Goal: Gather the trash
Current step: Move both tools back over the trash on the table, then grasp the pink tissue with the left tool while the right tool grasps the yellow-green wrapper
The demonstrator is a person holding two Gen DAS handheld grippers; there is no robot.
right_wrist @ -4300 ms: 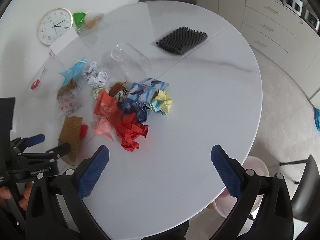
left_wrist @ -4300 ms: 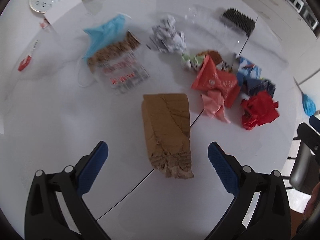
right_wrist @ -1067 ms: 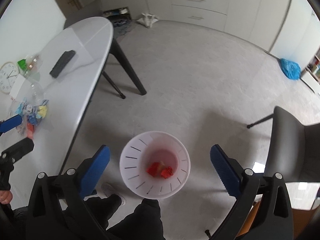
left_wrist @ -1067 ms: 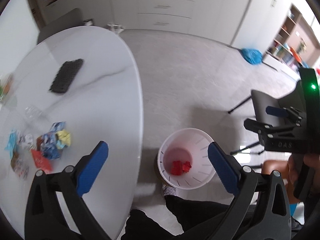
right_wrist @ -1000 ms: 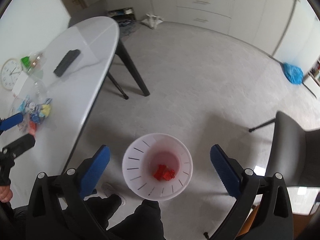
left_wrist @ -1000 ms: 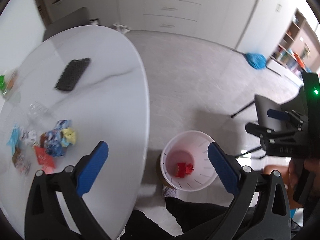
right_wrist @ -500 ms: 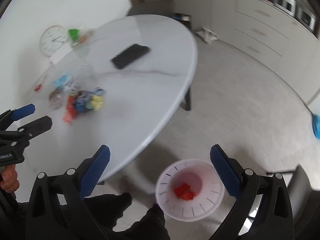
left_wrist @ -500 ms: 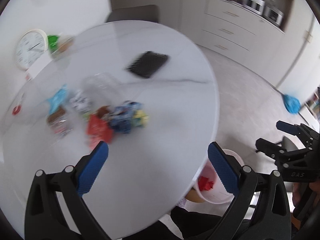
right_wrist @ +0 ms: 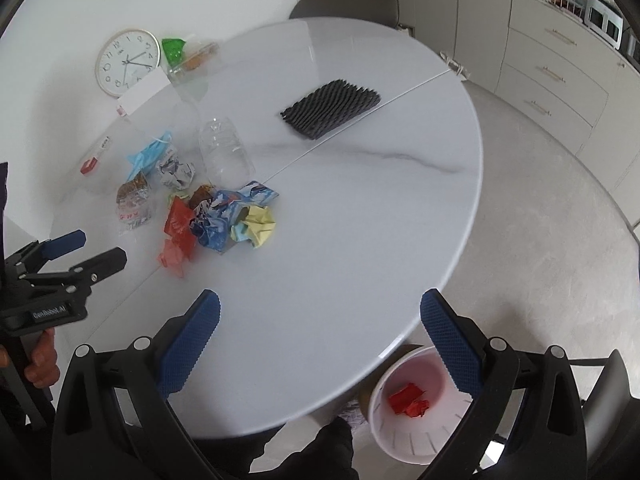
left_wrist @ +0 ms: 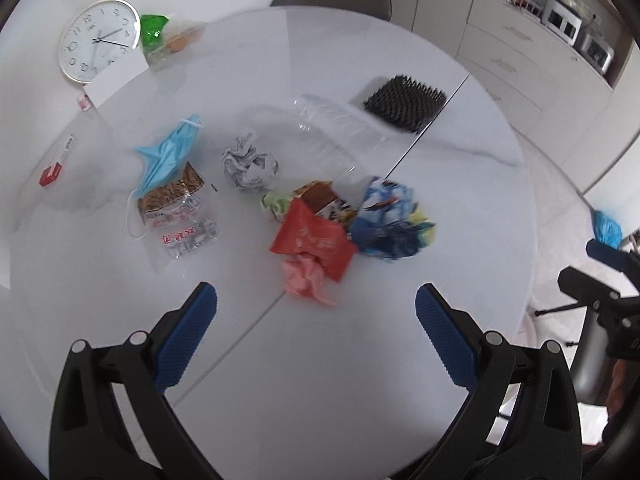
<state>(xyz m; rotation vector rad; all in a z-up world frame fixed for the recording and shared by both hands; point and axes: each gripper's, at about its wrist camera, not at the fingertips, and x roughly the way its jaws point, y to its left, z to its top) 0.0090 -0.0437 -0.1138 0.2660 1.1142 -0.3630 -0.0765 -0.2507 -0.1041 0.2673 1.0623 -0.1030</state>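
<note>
A round white table with a grey vein and a centre seam stands against a white wall. A grey chair sits at its far edge. Pale drawer cabinets line the right side, above a grey floor. A clock leans on the wall.

"GenRobot.AI" on left hand-held gripper (white lettering); clock numerals 1–12.

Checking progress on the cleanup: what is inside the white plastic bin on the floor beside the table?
The white plastic bin holds crumpled red paper on its pinkish bottom. The right gripper's finger and the table edge cover part of the bin, so more may lie unseen.
</note>
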